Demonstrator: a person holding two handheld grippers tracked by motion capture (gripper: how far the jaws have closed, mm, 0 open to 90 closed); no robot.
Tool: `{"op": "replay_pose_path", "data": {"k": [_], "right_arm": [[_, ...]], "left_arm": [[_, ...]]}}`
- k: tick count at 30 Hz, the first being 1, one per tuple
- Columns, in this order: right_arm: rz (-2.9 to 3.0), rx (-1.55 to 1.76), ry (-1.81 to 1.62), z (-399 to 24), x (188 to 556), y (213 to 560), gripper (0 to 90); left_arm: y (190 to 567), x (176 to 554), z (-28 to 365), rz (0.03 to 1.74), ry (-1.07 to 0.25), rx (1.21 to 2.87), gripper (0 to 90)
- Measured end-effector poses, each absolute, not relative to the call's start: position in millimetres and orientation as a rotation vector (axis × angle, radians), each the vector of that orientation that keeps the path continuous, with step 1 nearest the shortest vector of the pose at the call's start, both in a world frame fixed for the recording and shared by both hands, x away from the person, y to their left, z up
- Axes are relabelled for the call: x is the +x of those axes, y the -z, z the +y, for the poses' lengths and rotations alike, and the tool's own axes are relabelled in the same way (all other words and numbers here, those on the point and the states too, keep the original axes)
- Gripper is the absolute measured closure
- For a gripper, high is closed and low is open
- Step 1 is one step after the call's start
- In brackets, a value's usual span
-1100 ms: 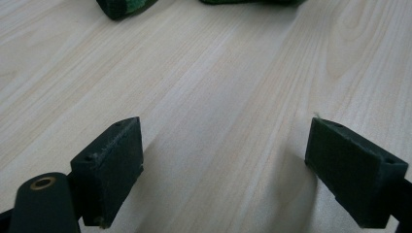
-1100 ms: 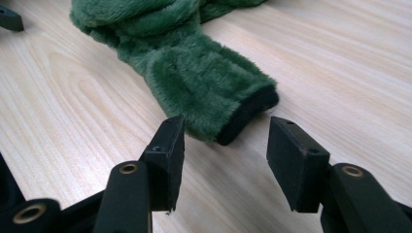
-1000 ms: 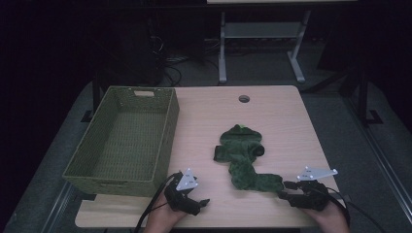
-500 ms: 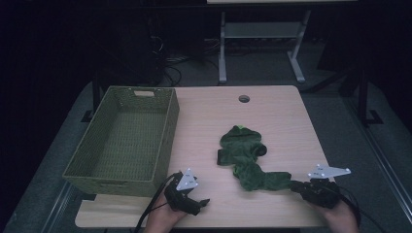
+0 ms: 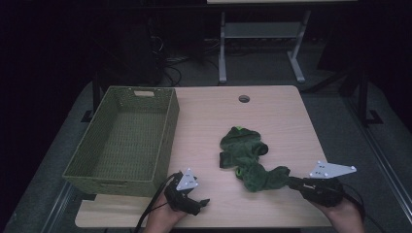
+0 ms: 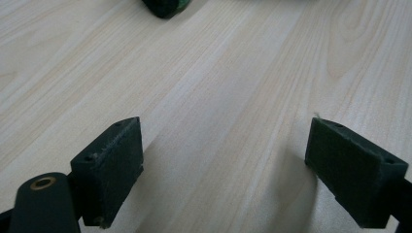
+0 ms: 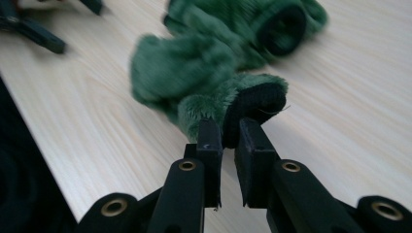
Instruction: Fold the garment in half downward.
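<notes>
Right gripper (image 7: 226, 141): pinching cuff of green garment (image 7: 218, 73), jaws having just been closing with cuff between them; now pressing on it, end bunching beyond the tips where earlier lying flat. Lifting likely beginning.
Left gripper (image 6: 223, 160): resting unmoved, jaws spread wide, bare table (image 6: 233, 73) between them.
Garment (image 5: 245, 155): trailing away from right tips across table.
Basket (image 5: 121, 141): beyond left gripper (image 5: 187, 194), probably awaiting garment.
</notes>
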State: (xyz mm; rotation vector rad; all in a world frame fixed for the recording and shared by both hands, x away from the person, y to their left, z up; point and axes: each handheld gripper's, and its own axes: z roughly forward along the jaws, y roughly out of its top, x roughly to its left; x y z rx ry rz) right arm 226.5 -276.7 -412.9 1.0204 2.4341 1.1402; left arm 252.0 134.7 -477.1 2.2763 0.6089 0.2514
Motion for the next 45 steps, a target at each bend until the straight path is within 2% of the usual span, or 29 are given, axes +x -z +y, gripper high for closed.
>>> {"op": "replay_pose_path", "data": {"k": [8,20,22,23,24,25,27,32,40,45], "right_arm": [[2.508,0.851,-1.198,-240,243,398,80.7],[2.622,0.767,-1.18,-190,275,411,79.6],[2.628,0.777,-1.182,-184,280,414,75.4],[2.628,0.778,-1.213,-179,284,416,68.1],[2.628,0.778,-1.213,-179,284,416,68.1],[2.611,0.779,-1.241,-177,284,414,64.1],[2.604,0.775,-1.263,-177,285,412,64.0],[2.528,0.853,-1.324,-188,293,409,77.3],[2.643,0.939,-1.207,-181,304,445,80.3],[2.676,0.995,-1.158,-174,307,454,82.4]], "left_arm": [[477,252,134,0.614,-0.252,2.271,13.0],[477,252,134,0.611,-0.254,2.271,13.0],[477,252,134,0.61,-0.255,2.271,13.0],[478,252,134,0.614,-0.254,2.265,12.9],[478,252,134,0.614,-0.254,2.265,13.0],[477,252,134,0.609,-0.256,2.272,12.9],[477,252,134,0.614,-0.252,2.269,12.9],[477,252,134,0.611,-0.258,2.27,12.9],[477,253,134,0.608,-0.253,2.275,12.9],[477,253,134,0.607,-0.253,2.277,12.9]]}}
